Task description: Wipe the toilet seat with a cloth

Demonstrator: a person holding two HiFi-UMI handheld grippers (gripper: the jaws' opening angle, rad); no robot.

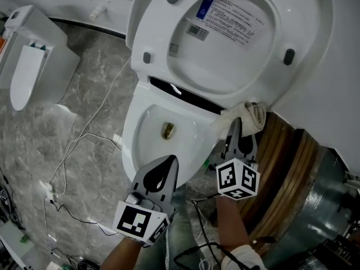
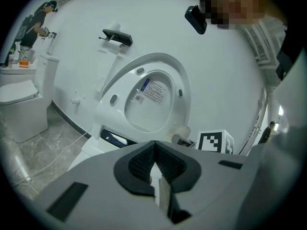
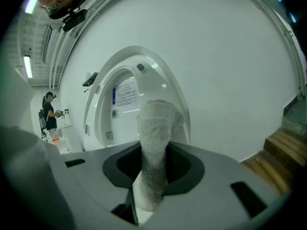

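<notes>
The white toilet's seat [image 1: 147, 32] and lid stand raised against the wall, and the bowl rim [image 1: 130, 133] lies bare below. My right gripper [image 1: 237, 124] is shut on a cream terry cloth [image 1: 249, 115], which rests at the bowl's right rear corner below the raised seat. In the right gripper view the cloth [image 3: 154, 138] stands up between the jaws in front of the seat [image 3: 165, 80]. My left gripper [image 1: 169, 162] hovers shut and empty over the bowl's front edge. In the left gripper view its jaws [image 2: 154, 164] are pressed together, facing the seat [image 2: 160, 61].
A second toilet [image 1: 27, 72] stands at the left. White and black cables [image 1: 84, 134] trail over the grey marble floor. A round wooden platform [image 1: 287, 162] lies to the right of the bowl. A person [image 2: 36, 20] stands far off.
</notes>
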